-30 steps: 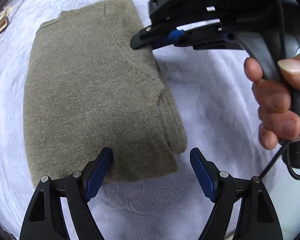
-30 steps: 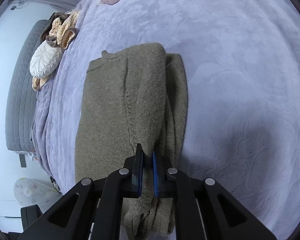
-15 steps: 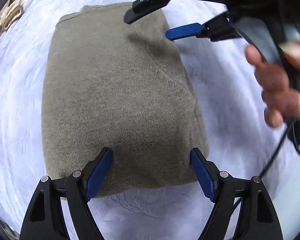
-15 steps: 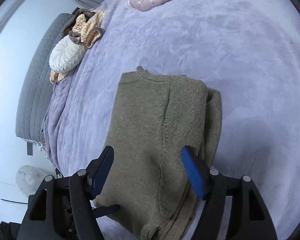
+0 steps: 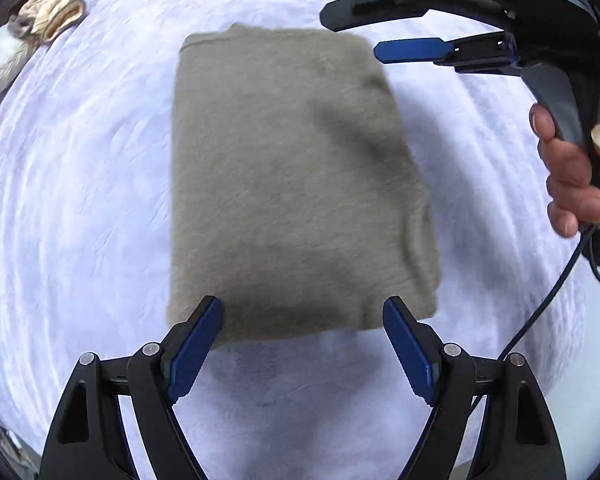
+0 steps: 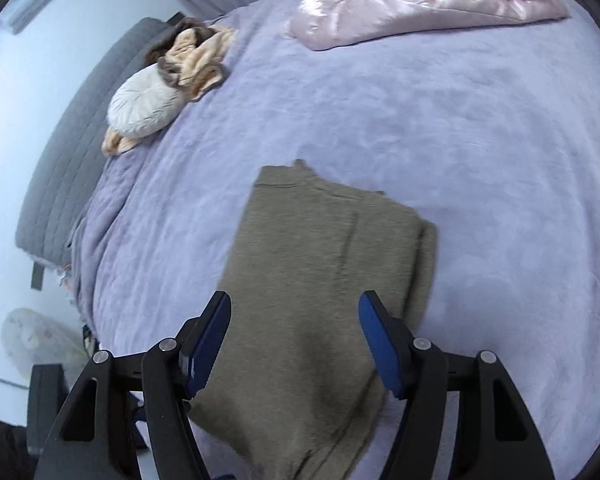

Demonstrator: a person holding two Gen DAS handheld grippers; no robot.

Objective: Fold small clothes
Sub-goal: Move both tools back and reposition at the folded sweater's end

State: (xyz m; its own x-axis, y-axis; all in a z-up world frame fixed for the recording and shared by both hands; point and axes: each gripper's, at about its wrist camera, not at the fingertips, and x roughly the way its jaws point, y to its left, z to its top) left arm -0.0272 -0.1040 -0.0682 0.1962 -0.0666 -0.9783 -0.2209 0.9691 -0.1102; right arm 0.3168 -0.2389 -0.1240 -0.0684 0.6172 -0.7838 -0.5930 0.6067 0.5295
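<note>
step: side fold laid, olive sweater [image 5: 292, 184] mid-bed [image 5: 80, 200] | left gripper [image 5: 304, 344] opening, right gripper [image 6: 296, 344] closing, both wide, empty | next: likely grip near hem, fold toward collar

I saw a plain olive-brown sweater [image 5: 292, 184] on the lavender bed cover [image 5: 80, 200]. My left gripper [image 5: 304, 344] and right gripper [image 6: 294, 344] were black with blue pads [image 5: 194, 350]. Farther off lay a glossy pale pink quilt [image 6: 420, 0], a white ribbed cushion [image 6: 144, 108] and peach cloth [image 6: 196, 60]; the headboard [image 6: 80, 136] was grey.
</note>
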